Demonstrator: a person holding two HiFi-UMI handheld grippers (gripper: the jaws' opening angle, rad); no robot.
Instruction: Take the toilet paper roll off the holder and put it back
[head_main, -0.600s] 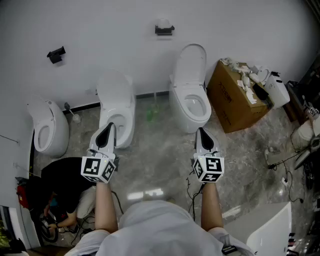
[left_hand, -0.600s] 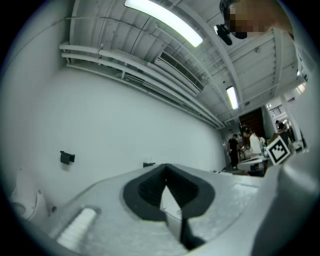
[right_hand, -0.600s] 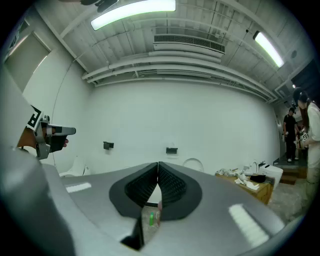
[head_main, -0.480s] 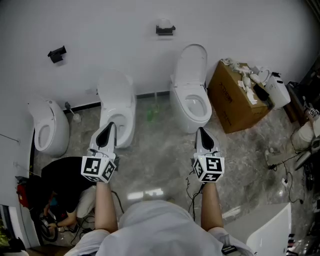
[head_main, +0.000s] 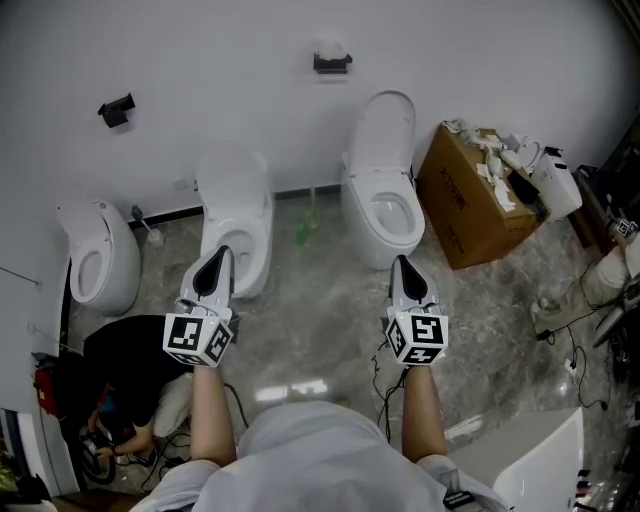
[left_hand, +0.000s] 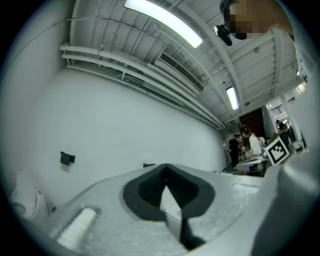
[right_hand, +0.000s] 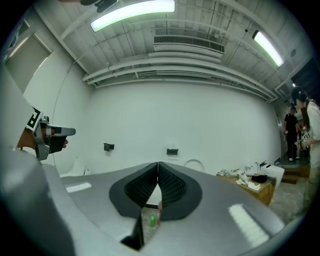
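A white toilet paper roll (head_main: 328, 47) sits on a black wall holder (head_main: 329, 63) high on the white wall, above the toilets; the holder (right_hand: 172, 151) also shows small in the right gripper view. My left gripper (head_main: 217, 257) is shut and empty, held at waist height over the floor, far short of the wall. Level with it, my right gripper (head_main: 402, 265) is shut and empty too, its tips meeting in the right gripper view. A second black holder (head_main: 113, 108) hangs further left on the wall, with no roll visible on it.
Three white toilets stand along the wall: left (head_main: 95, 255), middle (head_main: 233, 215), right (head_main: 385, 185). An open cardboard box (head_main: 478, 195) of scraps sits at right, cables (head_main: 565, 330) trail on the marble floor, and a green bottle (head_main: 300, 230) stands between toilets. A crouching person (head_main: 125, 390) is at lower left.
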